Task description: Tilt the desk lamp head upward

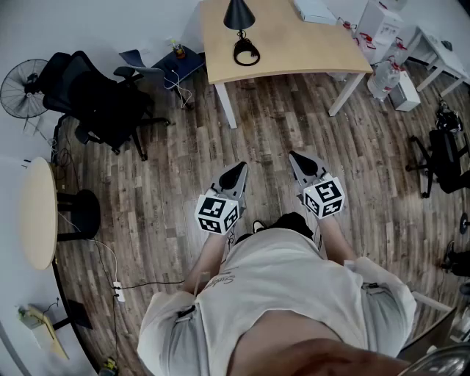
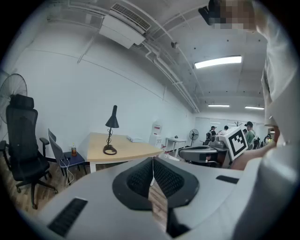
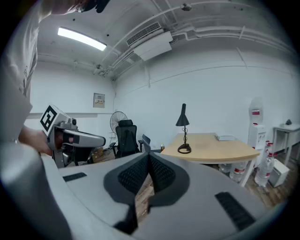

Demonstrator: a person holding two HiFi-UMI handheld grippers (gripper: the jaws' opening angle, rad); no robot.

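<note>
I log lamp (image 1: pixel 239 16) on desk (image 1: pixel 301 45), top centre. Left gripper (image 1: pixel 241 169), right gripper (image 1: pixel 294 156) mid-frame: fingers pressed together, nothing held, well apart from lamp.

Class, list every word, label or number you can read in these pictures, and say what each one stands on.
Nothing here can be read.
Script on the shirt: too blurred to read.
Print on the wall notice: too small.
Red label on the water dispenser: too small.
Red print on the boxes: too small.

Black desk lamp (image 1: pixel 240 29) stands upright on table (image 1: pixel 308 51), head down.
</note>
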